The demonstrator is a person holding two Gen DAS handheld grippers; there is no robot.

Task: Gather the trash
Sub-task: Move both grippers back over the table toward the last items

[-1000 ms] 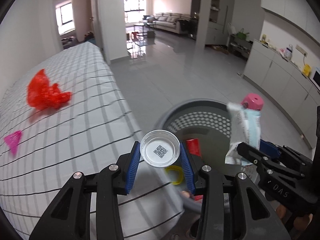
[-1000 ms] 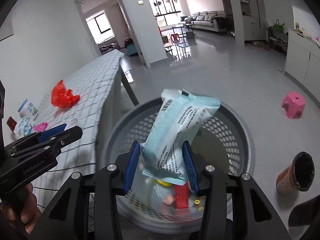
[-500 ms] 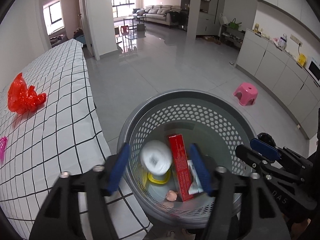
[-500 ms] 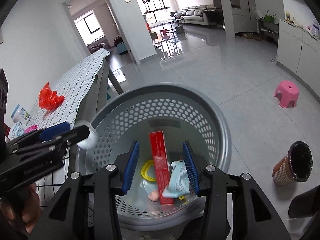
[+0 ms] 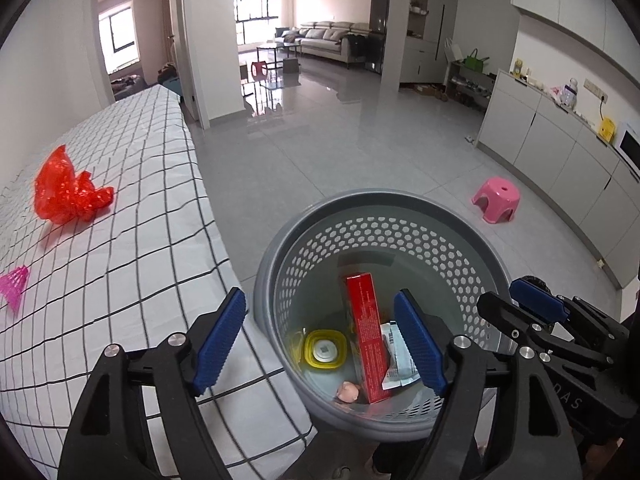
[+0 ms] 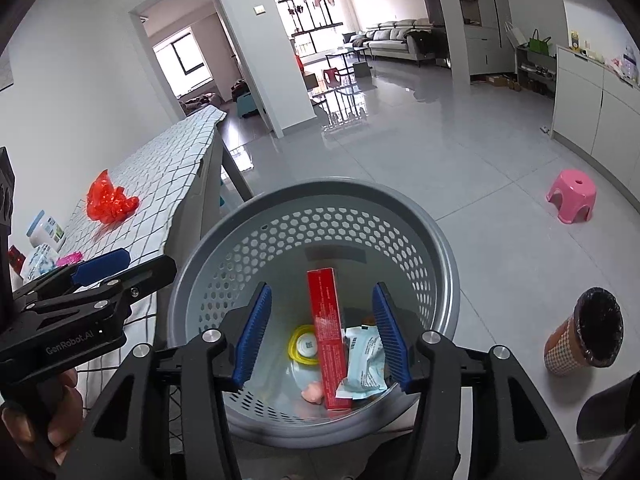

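A grey perforated trash basket (image 5: 280, 248) (image 6: 440, 256) stands on the floor beside the table. Inside lie a red box (image 5: 366, 336) (image 6: 328, 328), a white cap on a yellow ring (image 5: 325, 348) (image 6: 306, 346), a pale blue wrapper (image 5: 398, 364) (image 6: 364, 364) and a small pink scrap (image 5: 347, 391) (image 6: 313, 392). My left gripper (image 5: 320, 344) is open and empty above the basket. My right gripper (image 6: 320, 332) is open and empty above it too. On the checked tablecloth (image 5: 132, 240) lie a crumpled red bag (image 5: 68, 192) (image 6: 110, 200) and a pink wrapper (image 5: 14, 282) (image 6: 70, 258).
A pink stool (image 5: 496, 200) (image 6: 572, 196) stands on the floor to the right. A brown paper cup (image 6: 584, 332) stands near the basket. White jars and a packet (image 6: 40, 240) sit on the table's left. White cabinets (image 5: 560, 152) line the right wall.
The left gripper opened and dropped the white cap into the basket. The right gripper opened and dropped the pale blue wrapper in. Both now hang empty over the basket.
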